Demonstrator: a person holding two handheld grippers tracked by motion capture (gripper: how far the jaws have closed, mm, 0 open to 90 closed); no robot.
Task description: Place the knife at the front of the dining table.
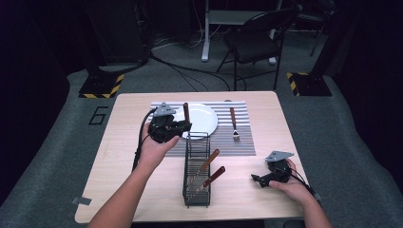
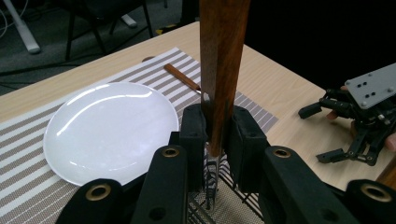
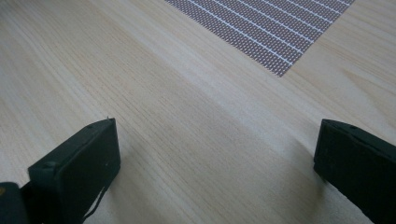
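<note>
My left gripper (image 1: 183, 127) (image 2: 218, 135) is shut on the wooden handle (image 1: 186, 111) (image 2: 224, 70) of a utensil held upright. The utensil's metal end (image 2: 212, 175) hangs just over the far end of a black wire caddy (image 1: 196, 202). Two more wooden-handled utensils (image 1: 209, 160) (image 1: 215, 175) lean inside that caddy. My right gripper (image 1: 259, 179) (image 3: 215, 158) rests low over the bare tabletop at the right. Its jaws are wide apart with nothing between them. It also appears in the left gripper view as the right gripper (image 2: 359, 126).
A white plate (image 1: 205, 121) (image 2: 109, 126) lies on a striped placemat (image 1: 244, 142) (image 3: 271, 28) behind the caddy. A wooden-handled fork (image 1: 234, 124) (image 2: 182, 77) lies on the mat right of the plate. A chair (image 1: 256, 38) stands beyond the table.
</note>
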